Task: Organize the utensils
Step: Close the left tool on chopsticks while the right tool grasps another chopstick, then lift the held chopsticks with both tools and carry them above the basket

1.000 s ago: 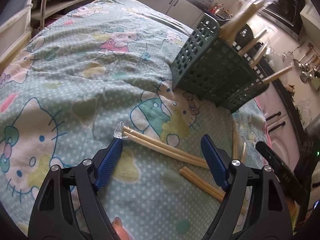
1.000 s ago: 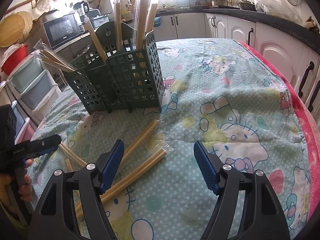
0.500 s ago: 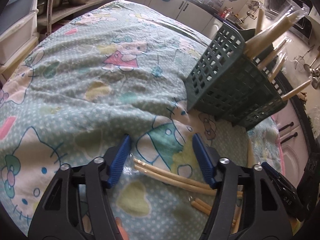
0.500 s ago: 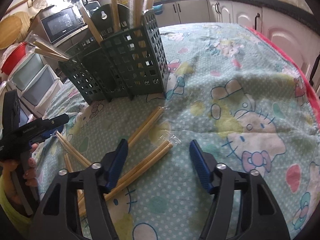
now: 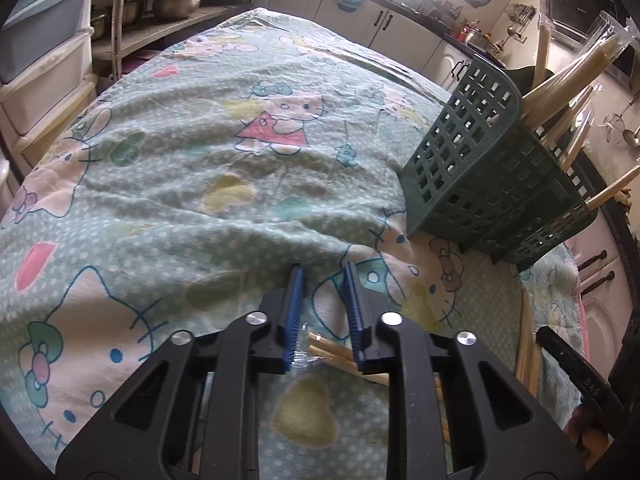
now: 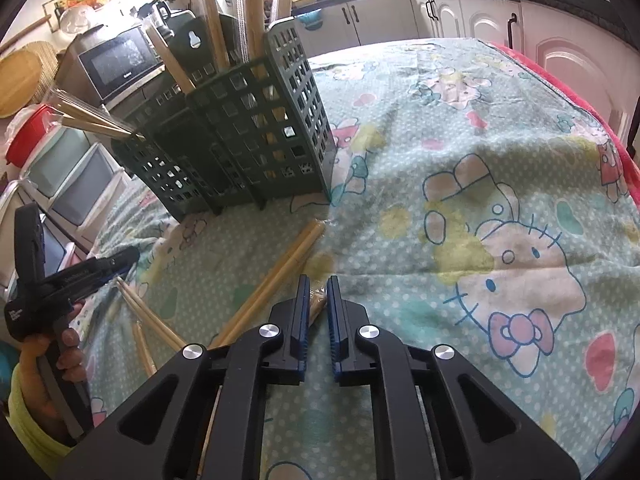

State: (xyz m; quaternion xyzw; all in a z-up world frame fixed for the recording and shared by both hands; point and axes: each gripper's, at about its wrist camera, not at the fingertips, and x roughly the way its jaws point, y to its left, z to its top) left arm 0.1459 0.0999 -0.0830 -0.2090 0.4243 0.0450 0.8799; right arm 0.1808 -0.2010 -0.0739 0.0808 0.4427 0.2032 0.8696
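Both grippers are going for wrapped chopstick pairs lying on the cartoon-cat tablecloth (image 5: 168, 184), in front of the green slotted caddy (image 6: 256, 136).

The left gripper (image 5: 322, 280) has its jaws closing around the near-left end of one pair (image 5: 332, 354). The blue pads are close together with the tips of the sticks and a bit of clear wrapper between them, low in the jaws. I can't tell for sure whether the pads are actually pressing yet.

The right gripper (image 6: 318, 284) is also closing, fingers nearly together, with the end of another pair (image 6: 319, 304) poking up between them.

To do this well, I'd say: squeeze until both sticks of a pair are caught, not just the wrapper, then lift slowly and watch for one sliding out. Grabbing this near the end probably means the far end droops, so tilt it up before aiming at a caddy slot.

What's hard to see: each gripper body covers most of its own pair, so the contact is mostly hidden. More chopsticks (image 6: 280, 268) lie loose nearby, partly under the tools. Which caddy compartments have room, I can't tell.
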